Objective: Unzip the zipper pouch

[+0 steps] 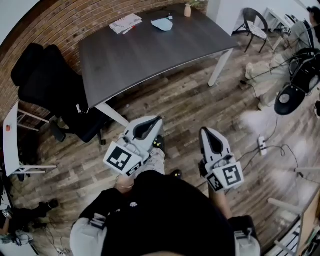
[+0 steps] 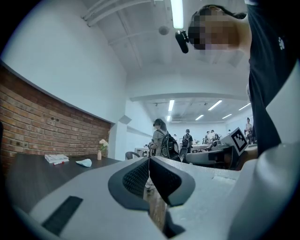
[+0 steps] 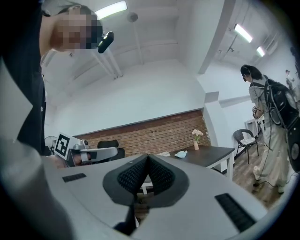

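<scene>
I hold both tongs level over the wooden floor (image 1: 186,107), well short of the dark table (image 1: 150,57). My left gripper (image 1: 156,121) has its jaws pressed together with nothing between them, and so does my right gripper (image 1: 206,133). The zipper pouch (image 1: 162,23), pale blue, lies flat at the table's far end, between a stack of papers (image 1: 125,23) and a small vase (image 1: 187,10). Its long axis seems to run along that far edge. I cannot tell which way its zipper points.
</scene>
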The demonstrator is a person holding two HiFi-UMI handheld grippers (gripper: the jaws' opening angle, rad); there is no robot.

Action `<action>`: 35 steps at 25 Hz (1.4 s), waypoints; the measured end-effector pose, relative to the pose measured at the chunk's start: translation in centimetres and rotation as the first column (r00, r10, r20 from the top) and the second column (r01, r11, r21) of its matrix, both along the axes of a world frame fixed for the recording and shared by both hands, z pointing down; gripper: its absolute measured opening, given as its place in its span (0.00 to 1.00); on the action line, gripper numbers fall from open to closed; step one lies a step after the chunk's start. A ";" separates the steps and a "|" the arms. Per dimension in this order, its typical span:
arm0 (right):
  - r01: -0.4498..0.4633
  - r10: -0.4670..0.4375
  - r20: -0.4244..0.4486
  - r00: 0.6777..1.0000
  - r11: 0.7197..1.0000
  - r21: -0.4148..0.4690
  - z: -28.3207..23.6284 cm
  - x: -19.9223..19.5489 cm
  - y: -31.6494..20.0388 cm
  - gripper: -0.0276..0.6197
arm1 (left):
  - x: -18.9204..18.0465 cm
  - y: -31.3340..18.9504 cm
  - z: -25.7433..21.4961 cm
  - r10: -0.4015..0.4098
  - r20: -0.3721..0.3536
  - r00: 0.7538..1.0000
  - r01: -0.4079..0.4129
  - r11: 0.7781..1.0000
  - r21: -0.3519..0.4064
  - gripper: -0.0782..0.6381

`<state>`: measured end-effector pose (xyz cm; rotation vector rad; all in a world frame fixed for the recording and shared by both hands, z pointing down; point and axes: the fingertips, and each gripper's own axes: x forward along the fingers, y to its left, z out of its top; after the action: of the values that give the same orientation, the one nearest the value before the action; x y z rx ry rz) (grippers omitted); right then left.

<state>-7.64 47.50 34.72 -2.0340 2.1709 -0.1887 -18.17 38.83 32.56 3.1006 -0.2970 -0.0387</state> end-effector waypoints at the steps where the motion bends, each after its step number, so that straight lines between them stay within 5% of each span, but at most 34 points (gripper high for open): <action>1: -0.018 0.018 -0.005 1.000 1.000 -0.001 0.1 0.6 -0.2 0.04 | 0.6 -0.6 0.3 0.011 -0.004 1.000 -0.011 1.000 -0.008 0.12; 11: -0.210 0.210 -0.055 0.976 0.978 -0.008 -0.6 8.1 -4.5 0.04 | 9.6 -8.0 0.1 0.167 -0.045 0.985 -0.167 0.986 0.018 0.12; 16: -0.233 0.232 -0.061 0.971 0.972 -0.013 -0.6 10.6 -8.7 0.04 | 12.6 -12.2 0.3 0.197 -0.051 0.979 -0.197 0.980 0.004 0.12; 35: -0.220 0.218 -0.058 0.974 0.975 -0.036 -0.5 12.5 -24.6 0.04 | 13.8 -28.3 1.5 0.167 -0.008 0.986 -0.168 0.985 -0.029 0.12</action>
<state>4.86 22.93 34.21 -2.3073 1.9663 -0.1546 -4.34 10.56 34.08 3.0822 -0.0354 -0.0386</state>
